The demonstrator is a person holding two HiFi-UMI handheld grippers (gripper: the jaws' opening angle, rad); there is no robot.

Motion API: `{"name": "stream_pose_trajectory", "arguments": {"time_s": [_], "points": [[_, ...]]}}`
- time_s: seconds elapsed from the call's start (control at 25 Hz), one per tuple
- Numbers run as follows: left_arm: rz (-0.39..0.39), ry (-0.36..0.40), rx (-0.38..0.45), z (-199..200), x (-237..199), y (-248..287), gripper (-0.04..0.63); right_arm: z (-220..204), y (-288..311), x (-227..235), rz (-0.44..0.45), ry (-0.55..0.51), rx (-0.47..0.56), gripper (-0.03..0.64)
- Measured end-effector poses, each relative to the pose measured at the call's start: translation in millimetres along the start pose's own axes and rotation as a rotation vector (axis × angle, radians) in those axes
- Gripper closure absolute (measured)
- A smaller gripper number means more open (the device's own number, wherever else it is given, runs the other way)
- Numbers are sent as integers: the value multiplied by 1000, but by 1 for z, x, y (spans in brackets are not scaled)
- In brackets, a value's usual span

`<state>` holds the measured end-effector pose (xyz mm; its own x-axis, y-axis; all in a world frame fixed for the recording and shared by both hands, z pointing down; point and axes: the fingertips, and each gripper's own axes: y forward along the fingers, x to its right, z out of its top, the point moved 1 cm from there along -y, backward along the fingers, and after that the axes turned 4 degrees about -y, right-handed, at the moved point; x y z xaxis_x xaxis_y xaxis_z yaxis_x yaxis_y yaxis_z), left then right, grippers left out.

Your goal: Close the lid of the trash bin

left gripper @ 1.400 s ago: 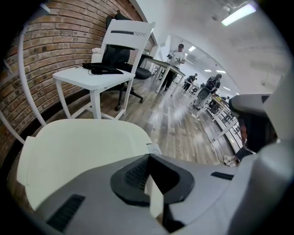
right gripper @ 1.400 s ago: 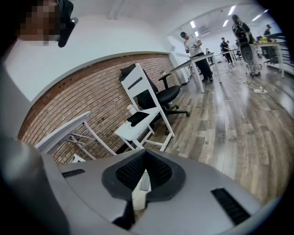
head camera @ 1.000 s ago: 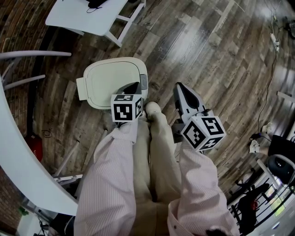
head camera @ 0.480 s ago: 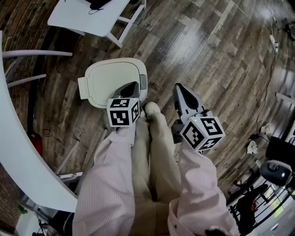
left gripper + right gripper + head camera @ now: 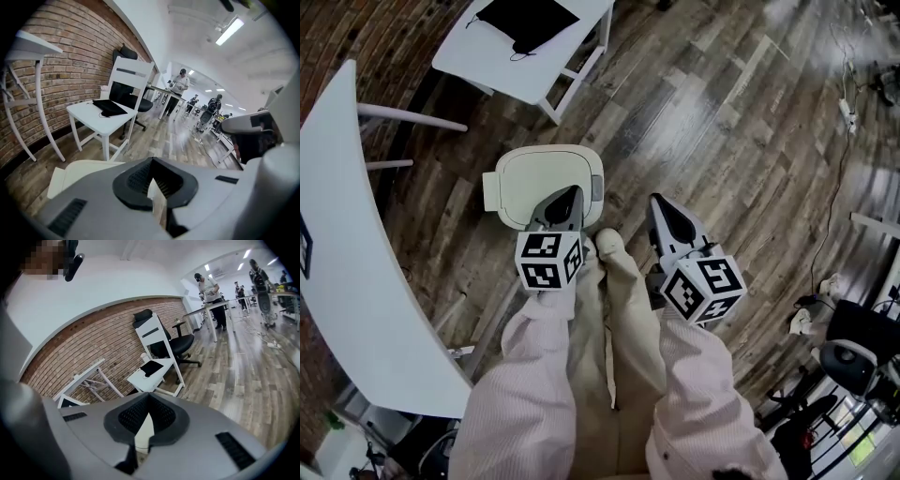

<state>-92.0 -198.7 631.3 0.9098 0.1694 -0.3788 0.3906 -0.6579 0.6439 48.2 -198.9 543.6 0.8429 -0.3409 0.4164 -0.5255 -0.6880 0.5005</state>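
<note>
The trash bin (image 5: 546, 176) stands on the wooden floor in the head view, seen from above, with its cream lid lying flat over the top. My left gripper (image 5: 566, 193) hangs over the lid's near right edge, jaws shut with nothing between them. In the left gripper view the lid (image 5: 75, 171) shows low at the left, beyond the shut left gripper (image 5: 151, 161). My right gripper (image 5: 657, 201) hovers over bare floor to the right of the bin, also shut and empty. The right gripper view has the right gripper (image 5: 148, 397) pointing toward the brick wall.
A white chair (image 5: 530, 37) with a black item on its seat stands behind the bin. A curved white table (image 5: 356, 272) runs along the left. The person's shoe (image 5: 609, 242) is by the bin. A power strip and cable (image 5: 848, 108) lie at the far right.
Both grippers have risen away from the bin, the left one more. The bin now looks smaller and farther below, and its lid stays flat.
</note>
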Motion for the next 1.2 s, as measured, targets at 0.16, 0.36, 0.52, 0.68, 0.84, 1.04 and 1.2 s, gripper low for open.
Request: {"name": "stream_pose_trajectory", "arguments": {"time_s": [0.16,0.36,0.52,0.68,0.84,1.04,1.2], "points": [[-3,0,64,25,16,-33,603,18,-14,-17,26,-20,4,614],[0,0,145,57,33,-69,603,38,-30,-34,65,-61,8,614],[7,18,210,84,46,-101,603,58,-43,-45,94,-101,26,614],[11,41,267,108,57,-130,603,83,-52,-57,134,-154,55,614],[14,64,319,131,69,-161,603,108,-66,-66,165,-191,84,614],[12,100,377,154,83,-198,603,129,-82,-79,208,-228,112,614],[19,135,429,176,95,-223,603,146,-95,-90,243,-272,125,614]]}}
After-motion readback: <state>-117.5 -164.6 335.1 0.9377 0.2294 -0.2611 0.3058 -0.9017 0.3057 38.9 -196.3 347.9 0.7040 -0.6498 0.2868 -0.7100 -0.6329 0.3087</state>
